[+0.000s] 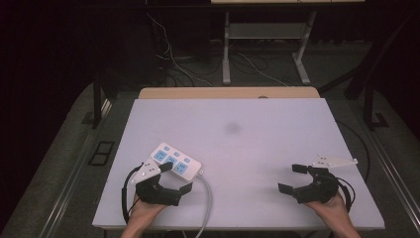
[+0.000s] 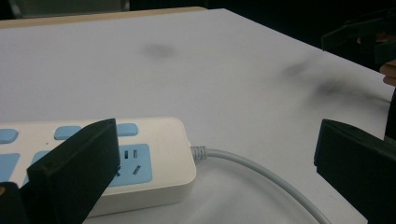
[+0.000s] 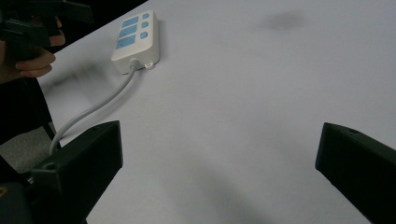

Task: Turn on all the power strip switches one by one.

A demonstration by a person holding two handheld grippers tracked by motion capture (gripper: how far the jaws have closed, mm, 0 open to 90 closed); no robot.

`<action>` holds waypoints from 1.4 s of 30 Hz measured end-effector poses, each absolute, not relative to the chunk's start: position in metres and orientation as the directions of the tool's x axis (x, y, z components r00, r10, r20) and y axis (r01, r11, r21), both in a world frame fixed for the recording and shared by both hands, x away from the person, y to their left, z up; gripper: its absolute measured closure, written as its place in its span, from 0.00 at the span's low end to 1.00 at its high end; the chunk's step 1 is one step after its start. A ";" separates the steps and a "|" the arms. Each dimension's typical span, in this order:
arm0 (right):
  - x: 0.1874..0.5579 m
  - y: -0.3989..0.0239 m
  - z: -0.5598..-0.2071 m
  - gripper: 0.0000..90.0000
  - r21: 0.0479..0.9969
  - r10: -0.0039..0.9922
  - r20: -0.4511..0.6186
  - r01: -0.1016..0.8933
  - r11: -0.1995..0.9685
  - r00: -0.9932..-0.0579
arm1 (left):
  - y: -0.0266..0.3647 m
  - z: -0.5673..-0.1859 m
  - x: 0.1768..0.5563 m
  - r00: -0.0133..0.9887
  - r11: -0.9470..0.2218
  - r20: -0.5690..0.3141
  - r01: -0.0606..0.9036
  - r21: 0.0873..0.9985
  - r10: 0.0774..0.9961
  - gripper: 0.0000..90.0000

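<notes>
A white power strip (image 1: 175, 163) with blue sockets lies on the white worktop (image 1: 257, 148) at about eight o'clock from the worktop's middle, near the front-left corner; its grey-white cable (image 1: 207, 203) leaves its right end and curves toward six o'clock, off the front edge; the left hand-held gripper (image 1: 173, 178) sits just at the strip's near side, jaws spread wide and released, one jaw over the strip's near edge and the other past the cable, gripping nothing; the right hand-held gripper (image 1: 292, 177) rests at about four o'clock, well apart from the strip, jaws likewise released and empty over bare worktop; a faint dark smudge (image 1: 233, 128) marks the surface toward twelve o'clock.
</notes>
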State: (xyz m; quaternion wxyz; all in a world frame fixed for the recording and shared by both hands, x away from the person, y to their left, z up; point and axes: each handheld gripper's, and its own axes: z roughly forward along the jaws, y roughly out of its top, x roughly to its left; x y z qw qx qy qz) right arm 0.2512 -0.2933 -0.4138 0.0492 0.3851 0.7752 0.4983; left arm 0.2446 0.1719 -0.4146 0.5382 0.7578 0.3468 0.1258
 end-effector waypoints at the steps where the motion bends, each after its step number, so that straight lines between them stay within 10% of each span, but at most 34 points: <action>1: 0.251 -0.293 -0.414 0.01 0.811 0.646 0.308 0.548 0.206 -0.698 | 0.172 -0.415 0.245 0.729 -0.181 -0.183 0.390 0.903 0.659 0.00; 42: 0.249 -0.298 -0.417 0.00 0.805 0.657 0.302 0.554 0.214 -0.691 | 0.170 -0.400 0.246 0.753 -0.259 -0.181 0.426 0.867 0.633 0.00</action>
